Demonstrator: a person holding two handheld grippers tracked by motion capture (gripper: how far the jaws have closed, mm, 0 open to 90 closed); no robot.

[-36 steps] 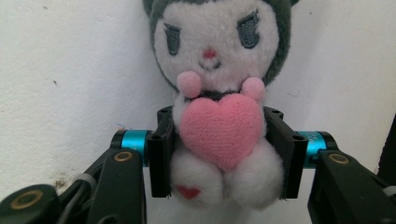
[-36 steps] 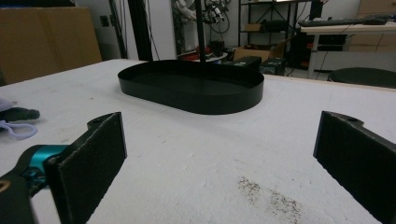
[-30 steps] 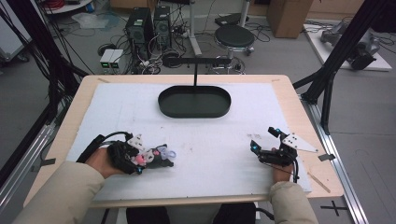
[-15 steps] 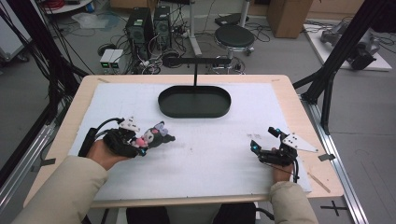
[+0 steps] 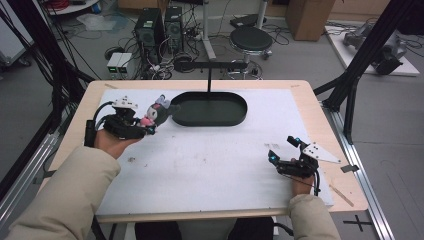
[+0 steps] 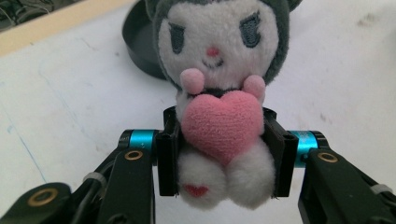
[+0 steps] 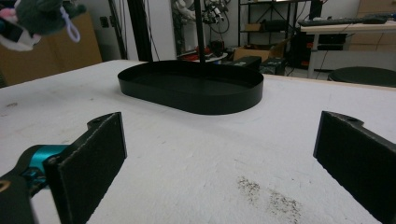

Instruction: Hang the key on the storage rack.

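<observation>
the left gripper point(image 5: 150, 126) is clamped on a small grey-and-white plush doll hugging a pink heart point(image 6: 219, 107); in the left gripper view its two black pads press the doll's waist from either side, just behind the heart, with the head and feet free above and below. in the high view the plush doll point(image 5: 159, 111) hangs off the white table cover point(image 5: 210, 165), at about nine o'clock of the black oval tray point(image 5: 210, 108) and just beside its near-left rim, not yet over the basin.

the right gripper point(image 5: 287, 152) rests low on the cover at roughly four o'clock of the tray, well apart from it, jaws spread wide with nothing between them. its own view looks across the cover at the black oval tray point(image 7: 191, 86), with the doll point(image 7: 37, 18) hanging high at ten o'clock.

judged from here, the job looks like a drop into the tray, and the risks sit in the grip and the rim. the body is soft and squashed, so it could slip or twist between the pads if the hand tilts. the head is heavy and sticks out past the jaws; opening too early, while it is at nine o'clock of the rim, would likely leave it on the cover or draped over the tray wall. carried too low, the feet could catch the rim and nudge the tray.
</observation>
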